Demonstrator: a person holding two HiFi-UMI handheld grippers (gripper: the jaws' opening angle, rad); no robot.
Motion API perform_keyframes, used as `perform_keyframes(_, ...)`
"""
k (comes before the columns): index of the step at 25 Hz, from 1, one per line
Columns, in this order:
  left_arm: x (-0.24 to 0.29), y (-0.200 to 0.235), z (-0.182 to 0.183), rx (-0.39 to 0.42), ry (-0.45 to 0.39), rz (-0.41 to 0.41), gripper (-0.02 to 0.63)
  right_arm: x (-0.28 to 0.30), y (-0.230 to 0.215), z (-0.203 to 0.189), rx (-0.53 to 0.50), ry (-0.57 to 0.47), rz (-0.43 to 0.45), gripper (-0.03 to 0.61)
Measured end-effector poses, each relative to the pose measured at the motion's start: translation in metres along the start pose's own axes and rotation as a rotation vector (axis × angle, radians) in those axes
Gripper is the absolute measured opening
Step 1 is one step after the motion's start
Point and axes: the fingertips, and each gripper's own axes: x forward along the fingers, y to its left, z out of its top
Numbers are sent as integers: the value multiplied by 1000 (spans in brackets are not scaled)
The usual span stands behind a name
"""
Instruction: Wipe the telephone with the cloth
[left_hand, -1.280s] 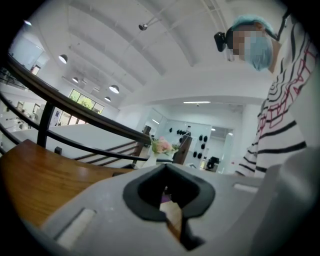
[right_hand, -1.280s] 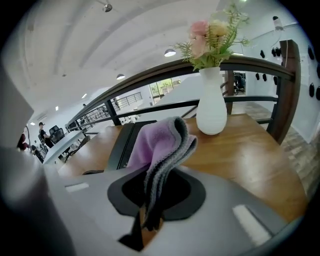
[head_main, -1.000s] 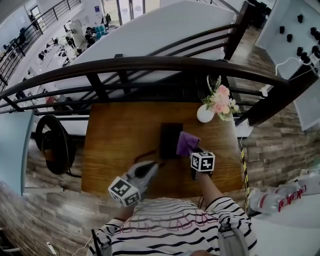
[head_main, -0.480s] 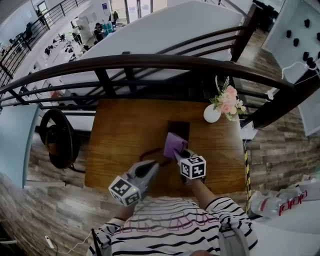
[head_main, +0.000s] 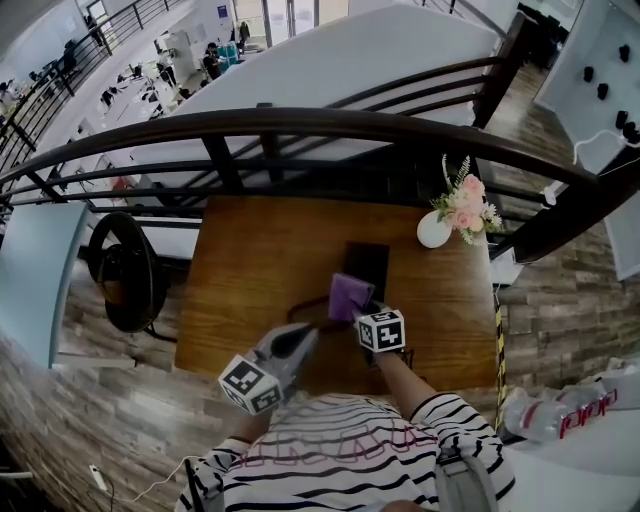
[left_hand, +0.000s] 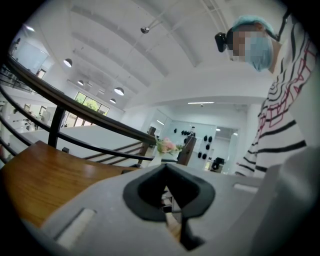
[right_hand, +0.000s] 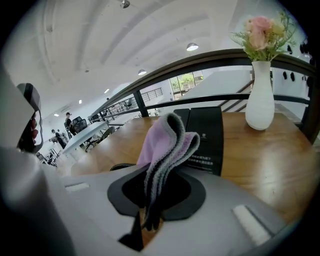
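The black telephone (head_main: 367, 260) lies flat on the wooden table (head_main: 250, 270), and in the right gripper view the telephone (right_hand: 205, 132) is just beyond the jaws. My right gripper (head_main: 356, 306) is shut on the folded purple cloth (head_main: 349, 296), which hangs at the telephone's near end. That cloth (right_hand: 167, 145) sticks up out of the right gripper (right_hand: 152, 202) there, pinched between the jaws. My left gripper (head_main: 306, 332) hovers over the table's near edge, left of the telephone, shut with nothing in it. From the left gripper (left_hand: 167, 200) view, the telephone is hidden.
A white vase of pink flowers (head_main: 437, 229) stands at the table's far right; the same vase (right_hand: 260, 97) is right of the telephone. A dark cord (head_main: 308, 304) runs from the telephone's near left. A dark railing (head_main: 330, 125) passes behind the table.
My right gripper has carried the cloth from the telephone's right side leftward to its near end. The left gripper has stayed in place.
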Motion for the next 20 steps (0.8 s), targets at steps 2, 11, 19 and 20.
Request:
perform_keyframes(2,3,-1,-1,-3,3,-9,2,-4,-13,-5,10,8,-28,37)
perform_keyframes(11,29,-12,-6,-2,26,-80,2,-39,-78,-23,103,-3,-171,37)
perform_keyframes(19,46,-20,-8,5,41,-135,2,-63,-106,-31,152,-18,-240,37)
perform_keyframes(20,47,-20,-8,6,42,-137,2,-64,-106,-31,155,-20,-242,37)
